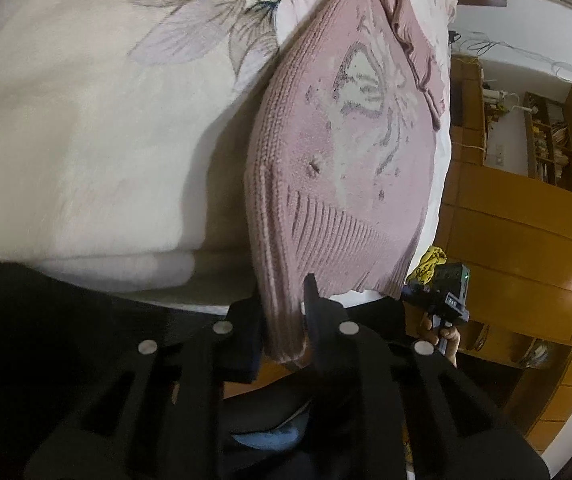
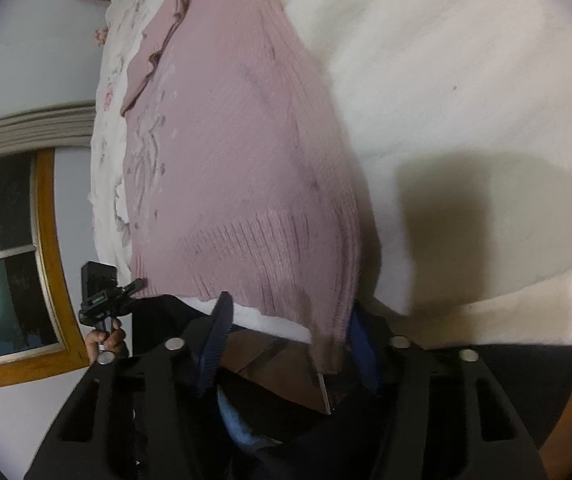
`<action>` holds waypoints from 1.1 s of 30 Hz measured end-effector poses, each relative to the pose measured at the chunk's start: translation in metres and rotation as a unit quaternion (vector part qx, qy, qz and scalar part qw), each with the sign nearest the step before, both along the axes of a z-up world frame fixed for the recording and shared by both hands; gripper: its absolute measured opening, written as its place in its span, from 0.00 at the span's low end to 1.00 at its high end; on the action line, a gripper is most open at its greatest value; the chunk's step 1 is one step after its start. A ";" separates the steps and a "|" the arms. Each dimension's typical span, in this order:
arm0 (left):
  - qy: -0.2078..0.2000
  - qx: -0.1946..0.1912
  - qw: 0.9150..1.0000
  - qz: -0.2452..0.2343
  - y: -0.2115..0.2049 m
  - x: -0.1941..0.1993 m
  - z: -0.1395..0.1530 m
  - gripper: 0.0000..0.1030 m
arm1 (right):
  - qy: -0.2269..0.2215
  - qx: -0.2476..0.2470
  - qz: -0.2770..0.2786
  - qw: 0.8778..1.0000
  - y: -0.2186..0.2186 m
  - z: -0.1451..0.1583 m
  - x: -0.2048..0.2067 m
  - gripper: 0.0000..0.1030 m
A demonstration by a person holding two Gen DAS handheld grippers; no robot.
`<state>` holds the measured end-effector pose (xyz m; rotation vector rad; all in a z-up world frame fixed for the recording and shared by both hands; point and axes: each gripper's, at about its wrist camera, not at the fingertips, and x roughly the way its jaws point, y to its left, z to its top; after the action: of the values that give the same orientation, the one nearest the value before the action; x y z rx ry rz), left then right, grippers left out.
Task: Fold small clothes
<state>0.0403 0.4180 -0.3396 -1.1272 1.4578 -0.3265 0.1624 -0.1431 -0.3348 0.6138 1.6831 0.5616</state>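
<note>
Two claws meet the same pink knitted sweater (image 1: 326,168) at its ribbed hem, which hangs over the near edge of the bed. The left claw (image 1: 283,316) is closed on one hem corner, knit bunched between its black fingers (image 1: 318,312). The right claw (image 2: 290,332) stands wide; the other hem corner sits against its right finger, well apart from the left one, so the sweater is not pinched there. The garment lies flat on a cream floral bedspread (image 1: 77,140), its upper part cut off at the top of both views. The pale pattern knitted into its front is hard to read. Each wrist view shows the opposite claw's handle in a hand (image 1: 442,332). Wooden cabinets (image 1: 518,216) stand beyond the bed.
</note>
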 end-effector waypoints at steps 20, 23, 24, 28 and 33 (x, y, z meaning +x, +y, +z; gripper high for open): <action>-0.155 -0.073 0.979 0.110 0.021 0.013 0.112 0.07 | -0.119 0.153 -0.129 0.972 -0.029 0.095 0.012 0.08; -0.175 -0.077 0.974 0.118 0.025 0.027 0.127 0.07 | -0.134 0.164 -0.133 0.968 -0.024 0.111 0.029 0.08; -0.180 -0.079 0.973 0.122 0.026 0.032 0.130 0.07 | -0.137 0.166 -0.134 0.967 -0.022 0.115 0.034 0.08; -0.191 -0.085 0.968 0.138 0.035 0.053 0.137 0.07 | -0.152 0.166 -0.141 0.964 -0.020 0.128 0.061 0.08; -0.193 -0.077 0.966 0.151 0.048 0.081 0.145 0.07 | -0.165 0.156 -0.147 0.963 -0.027 0.137 0.091 0.08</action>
<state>0.1212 0.4657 -0.1944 -1.3064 0.9155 -0.4232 0.2537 -0.1698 -0.1973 0.9258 1.1720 0.6781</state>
